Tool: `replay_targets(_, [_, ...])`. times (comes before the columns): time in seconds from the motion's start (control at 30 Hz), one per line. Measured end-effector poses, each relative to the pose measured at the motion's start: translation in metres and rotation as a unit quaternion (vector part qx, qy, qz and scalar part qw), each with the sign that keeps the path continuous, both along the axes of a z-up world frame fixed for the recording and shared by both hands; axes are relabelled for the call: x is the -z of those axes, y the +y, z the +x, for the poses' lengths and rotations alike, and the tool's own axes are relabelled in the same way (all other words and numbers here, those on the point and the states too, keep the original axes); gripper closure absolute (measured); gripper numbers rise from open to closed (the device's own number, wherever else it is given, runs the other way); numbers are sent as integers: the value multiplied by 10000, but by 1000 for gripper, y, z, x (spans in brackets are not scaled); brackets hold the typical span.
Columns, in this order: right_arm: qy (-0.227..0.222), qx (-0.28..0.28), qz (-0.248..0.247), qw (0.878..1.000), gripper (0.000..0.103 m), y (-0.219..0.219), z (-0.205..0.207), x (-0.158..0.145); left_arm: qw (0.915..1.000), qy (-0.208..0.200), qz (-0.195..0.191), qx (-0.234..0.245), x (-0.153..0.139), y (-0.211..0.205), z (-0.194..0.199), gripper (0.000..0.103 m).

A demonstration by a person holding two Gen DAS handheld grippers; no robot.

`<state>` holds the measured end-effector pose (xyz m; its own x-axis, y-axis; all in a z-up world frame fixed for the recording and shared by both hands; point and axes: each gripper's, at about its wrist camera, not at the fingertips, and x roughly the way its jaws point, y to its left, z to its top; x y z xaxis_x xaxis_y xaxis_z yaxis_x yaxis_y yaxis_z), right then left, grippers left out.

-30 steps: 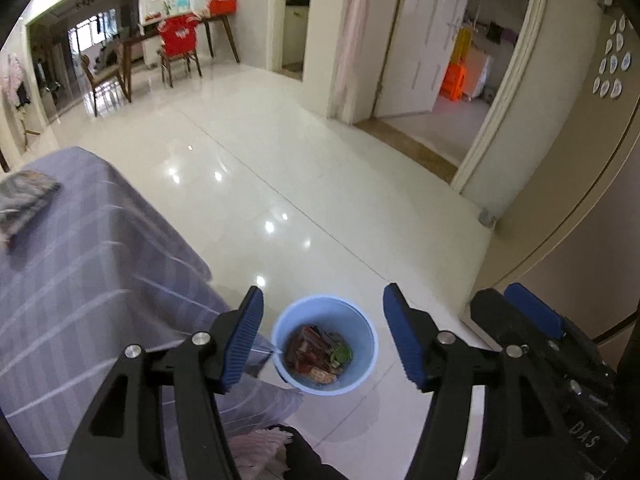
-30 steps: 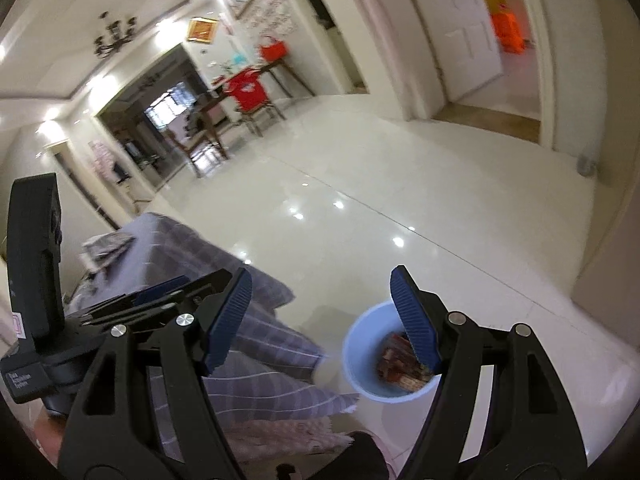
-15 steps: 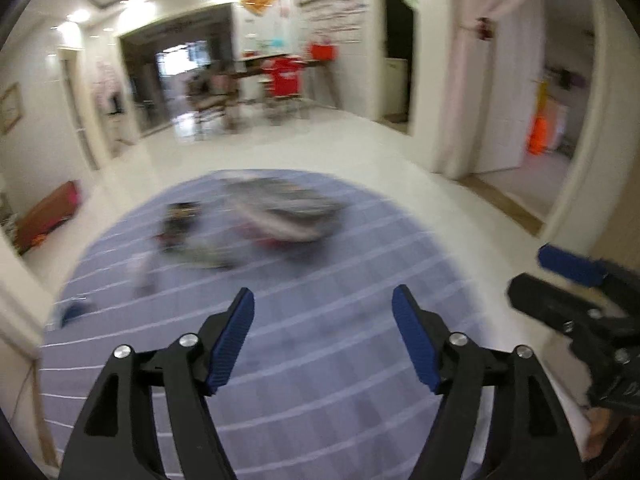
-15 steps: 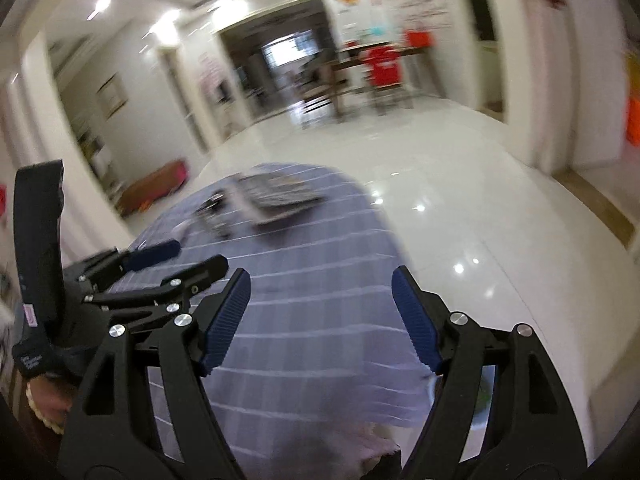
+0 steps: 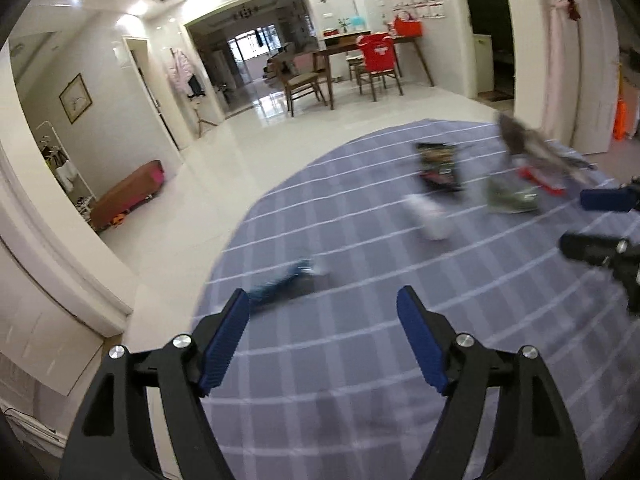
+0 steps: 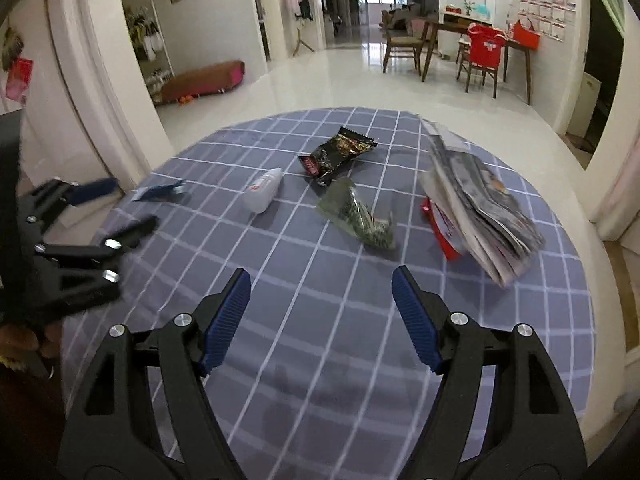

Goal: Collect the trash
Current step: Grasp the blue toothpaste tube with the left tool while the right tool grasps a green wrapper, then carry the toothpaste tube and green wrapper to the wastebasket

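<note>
both your grippers empty, jaws apart: left gripper, right gripper. four trash pieces left on table: blue wrapper near left edge; white bottle, black packet, green bag mid-table toward far edge. no bin visible.

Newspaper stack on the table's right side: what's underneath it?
A red packet pokes out from under the left edge of the newspaper stack, lying on the checked tablecloth. How far it reaches underneath, or whether anything else is there, is hidden.

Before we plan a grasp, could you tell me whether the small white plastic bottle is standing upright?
No, the small white plastic bottle lies on its side on the checked tablecloth.
</note>
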<state>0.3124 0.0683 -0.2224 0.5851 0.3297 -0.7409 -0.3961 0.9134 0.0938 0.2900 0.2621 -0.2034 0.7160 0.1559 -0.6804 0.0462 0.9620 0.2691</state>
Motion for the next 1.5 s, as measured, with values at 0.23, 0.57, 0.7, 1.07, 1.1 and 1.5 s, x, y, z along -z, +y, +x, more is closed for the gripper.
replay_targets(0.23, [114,355,-62,9993,31,0,38,18,9994,321,-146,30,23,56,33,28])
replay_targets(0.57, [194,4,-514,9985,32,21,60,34,9909,734,-1025,465,29,50,63,90])
replay_targets(0.7, [142,-45,-471,9988,76,19,57,31,9937,727,-826,214,31,34,58,94])
replay_targets(1.07, [30,-75,298,9995,78,-21,3,-1,9939,295,-1030,259,-14,-19,10,95])
replay_targets(1.1, [-10,-60,372,9993,78,-27,-3,-6,9937,247,-1051,297,-20,-23,7,95])
replay_targets(1.5, [-705,817,1456,9834,78,-179,-124,-55,9788,-289,-1308,1548,-77,-186,-80,95])
